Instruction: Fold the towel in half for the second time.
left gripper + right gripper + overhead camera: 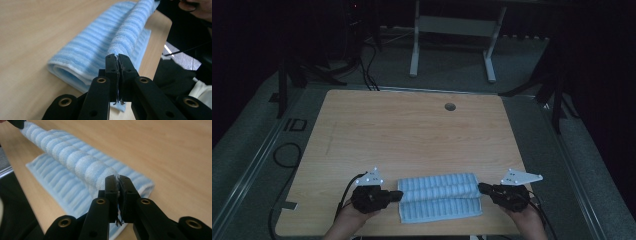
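Note:
A light blue striped towel [439, 196] lies folded near the front edge of the wooden table [412, 130]. My left gripper [398, 195] is shut on the towel's left end, and my right gripper [482, 188] is shut on its right end. In the left gripper view the jaws [117, 58] pinch a raised fold of the towel [130, 30] that runs away toward the other gripper. The right gripper view shows the same thing: the jaws [117, 179] clamp the lifted fold of towel [75, 160], with the lower layers flat on the table beneath.
The table has a round cable hole [450, 106] near its far edge. Beyond the table stand a white desk frame [452, 45] and black cables [367, 70] on the grey floor. A loose cable [287, 155] loops left of the table.

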{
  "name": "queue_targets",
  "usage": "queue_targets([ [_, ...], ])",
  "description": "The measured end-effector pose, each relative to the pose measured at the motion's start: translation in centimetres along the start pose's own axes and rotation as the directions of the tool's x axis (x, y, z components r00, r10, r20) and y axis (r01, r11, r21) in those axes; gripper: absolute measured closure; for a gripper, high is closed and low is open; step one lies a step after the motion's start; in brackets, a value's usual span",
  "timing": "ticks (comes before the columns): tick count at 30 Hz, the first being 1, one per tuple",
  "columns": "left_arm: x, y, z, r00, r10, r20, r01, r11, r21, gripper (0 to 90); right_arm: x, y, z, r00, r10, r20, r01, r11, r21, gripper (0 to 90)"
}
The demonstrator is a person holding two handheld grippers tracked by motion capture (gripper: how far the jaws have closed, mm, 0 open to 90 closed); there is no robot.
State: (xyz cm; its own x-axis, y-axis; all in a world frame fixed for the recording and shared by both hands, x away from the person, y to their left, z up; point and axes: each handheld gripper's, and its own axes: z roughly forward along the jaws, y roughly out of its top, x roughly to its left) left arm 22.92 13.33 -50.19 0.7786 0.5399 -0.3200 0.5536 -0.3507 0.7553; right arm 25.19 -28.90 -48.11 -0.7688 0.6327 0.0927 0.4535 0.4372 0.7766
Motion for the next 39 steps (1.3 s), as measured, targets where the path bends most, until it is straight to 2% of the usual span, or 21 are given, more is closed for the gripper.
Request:
queue_targets([
  [4, -0.9, -1.4, 0.7, 0.9995, 0.012, -0.029, -0.011, 0.9995, 0.031, 87.0, 0.4, -1.9, 0.0, 0.999, 0.031, -0.033, -0.03, 0.999, 0.028, 85.2],
  [6, -1.2, -1.7, 0.8, 0.9993, 0.012, -0.036, -0.011, 0.9995, 0.029, 86.9, 0.4, -2.4, 0.1, 0.9983, 0.04, -0.043, -0.038, 0.999, 0.037, 85.1],
  [7, -1.4, -1.9, 0.9, 0.9999, -0.006, -0.012, 0.006, 0.9993, 0.037, 86.8, 0.4, -3.0, 0.2, 0.9979, 0.047, -0.045, -0.045, 0.998, 0.046, 85.0],
  [8, -1.8, -2.2, 1.1, 0.9998, 0.007, -0.018, -0.006, 0.9984, 0.056, 85.2, 0.4, -3.8, 0.3, 0.995, 0.08, -0.06, -0.076, 0.995, 0.062, 84.0],
  [10, -1.9, -2.3, 1.1, 1.0, 0.006, -0.007, -0.006, 0.9971, 0.076, 83.2, 0.4, -4.1, 0.3, 0.9945, 0.084, -0.063, -0.08, 0.995, 0.064, 82.7],
  [12, -1.9, -2.4, 0.9, 0.9994, 0.014, -0.031, -0.012, 0.9975, 0.069, 71.5, 0.6, -4.8, 0.3, 0.9939, 0.092, -0.062, -0.086, 0.992, 0.089, 75.7],
  [13, -1.8, -2.3, 0.8, 0.9996, 0.011, -0.027, -0.009, 0.9979, 0.064, 65.9, 0.7, -5.0, 0.0, 0.9945, 0.095, -0.045, -0.091, 0.993, 0.08, 74.2],
  [14, -1.6, -2.2, 0.4, 0.9997, 0.009, -0.022, -0.008, 0.9992, 0.04, 60.6, 0.4, -5.0, -0.4, 0.9918, 0.117, -0.051, -0.114, 0.992, 0.063, 68.1],
  [15, -1.5, -2.1, 0.3, 0.9993, 0.013, -0.035, -0.013, 0.9996, 0.024, 60.6, 0.4, -5.0, -0.4, 0.9918, 0.117, -0.051, -0.114, 0.992, 0.063, 68.1],
  [16, -1.5, -1.8, 0.2, 0.9988, 0.028, -0.04, -0.027, 0.9994, 0.019, 56.2, 0.1, -4.6, -0.8, 0.9928, 0.116, -0.03, -0.114, 0.993, 0.04, 67.2],
  [19, -1.7, -1.5, 0.7, 0.9974, 0.057, -0.044, -0.057, 0.9983, 0.011, 54.7, -0.1, -4.0, -0.9, 0.9938, 0.109, -0.024, -0.108, 0.994, 0.023, 64.8],
  [20, -1.7, -1.3, 1.1, 0.9971, 0.068, -0.032, -0.068, 0.9975, 0.022, 53.1, -0.1, -3.7, -0.8, 0.9945, 0.102, -0.024, -0.102, 0.995, 0.023, 64.5],
  [23, -1.6, -1.2, 2.2, 0.995, 0.092, -0.04, -0.09, 0.9949, 0.045, 51.4, -0.1, -2.5, 0.2, 0.9979, 0.061, -0.023, -0.06, 0.998, 0.025, 62.1],
  [25, -1.5, -1.2, 2.7, 0.9954, 0.088, -0.036, -0.087, 0.9952, 0.045, 52.5, 0.0, -1.9, 1.0, 0.999, 0.038, -0.026, -0.037, 0.999, 0.023, 61.6],
  [26, -1.2, -1.1, 3.0, 0.9965, 0.081, -0.021, -0.08, 0.9952, 0.056, 52.5, -0.1, -1.7, 1.3, 0.9989, 0.032, -0.033, -0.031, 0.999, 0.03, 61.1],
  [28, -0.9, -1.0, 3.3, 0.9969, 0.074, -0.026, -0.073, 0.9958, 0.055, 52.6, -0.2, -1.2, 2.8, 0.9992, 0.01, -0.039, -0.008, 0.999, 0.052, 59.7],
  [29, -0.7, -1.0, 3.5, 0.9971, 0.072, -0.027, -0.07, 0.9956, 0.062, 52.6, -0.2, -1.2, 2.8, 0.9992, 0.01, -0.039, -0.008, 0.999, 0.052, 59.7],
  [33, 0.3, -1.0, 4.4, 0.9974, 0.043, -0.059, -0.037, 0.9953, 0.09, 52.7, -0.3, -1.0, 4.3, 0.9991, -0.006, -0.042, 0.009, 0.996, 0.084, 56.5],
  [34, 0.6, -1.1, 4.6, 0.9962, 0.046, -0.074, -0.039, 0.9947, 0.095, 52.7, -0.3, -1.1, 4.9, 0.9995, -0.022, -0.023, 0.024, 0.994, 0.106, 56.3],
  [36, 0.9, -1.3, 5.0, 0.9952, 0.053, -0.083, -0.042, 0.9918, 0.121, 52.6, -0.4, -1.2, 5.1, 0.9995, -0.025, -0.019, 0.027, 0.993, 0.112, 56.4],
  [39, 1.3, -1.5, 5.3, 0.9961, 0.04, -0.078, -0.03, 0.9917, 0.125, 52.8, -0.6, -1.9, 6.1, 0.9998, -0.013, -0.017, 0.016, 0.99, 0.143, 56.2],
])
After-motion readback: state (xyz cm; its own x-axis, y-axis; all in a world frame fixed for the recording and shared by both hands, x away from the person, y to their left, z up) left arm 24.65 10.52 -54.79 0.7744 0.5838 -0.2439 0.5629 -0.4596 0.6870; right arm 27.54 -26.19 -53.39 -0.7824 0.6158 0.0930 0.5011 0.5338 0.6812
